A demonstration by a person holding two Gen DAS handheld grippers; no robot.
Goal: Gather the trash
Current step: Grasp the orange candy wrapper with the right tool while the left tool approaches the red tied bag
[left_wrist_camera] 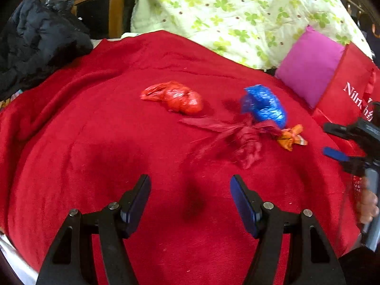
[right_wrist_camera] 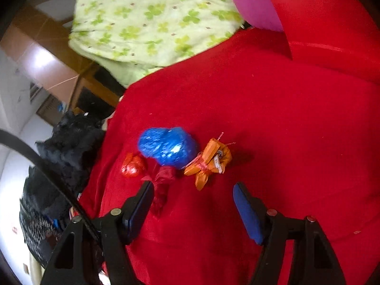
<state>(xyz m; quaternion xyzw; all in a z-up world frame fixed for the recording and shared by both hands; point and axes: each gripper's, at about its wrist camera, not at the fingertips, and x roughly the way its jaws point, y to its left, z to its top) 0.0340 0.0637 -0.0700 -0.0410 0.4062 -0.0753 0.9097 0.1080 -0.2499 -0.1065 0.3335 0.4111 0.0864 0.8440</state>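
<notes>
While both tools hang above the red blanket (left_wrist_camera: 95, 123), we hold the left gripper (left_wrist_camera: 190, 190) with its jaws well apart and nothing between them; only bare blanket shows in the gap. We hold the right gripper (right_wrist_camera: 193, 197) likewise parted and empty, its left finger (right_wrist_camera: 140, 204) overlapping the tail of the dark red bag (right_wrist_camera: 163, 180) in the right wrist view, though contact cannot be confirmed. Four pieces of trash lie on the blanket ahead of the jaws. A blue bag (left_wrist_camera: 263, 105) sits in the middle of the group, touching the dark red bag in front of it. An orange wrapper (left_wrist_camera: 291, 137) lies just beside the blue bag on its right. An orange-red bag (left_wrist_camera: 174, 97) rests apart to the left. Behind the trash we see a green-patterned quilt (left_wrist_camera: 225, 11), a pink cushion (left_wrist_camera: 311, 66) and a red tote bag (left_wrist_camera: 351, 87); a black jacket (left_wrist_camera: 35, 40) lies at the blanket's left edge.
</notes>
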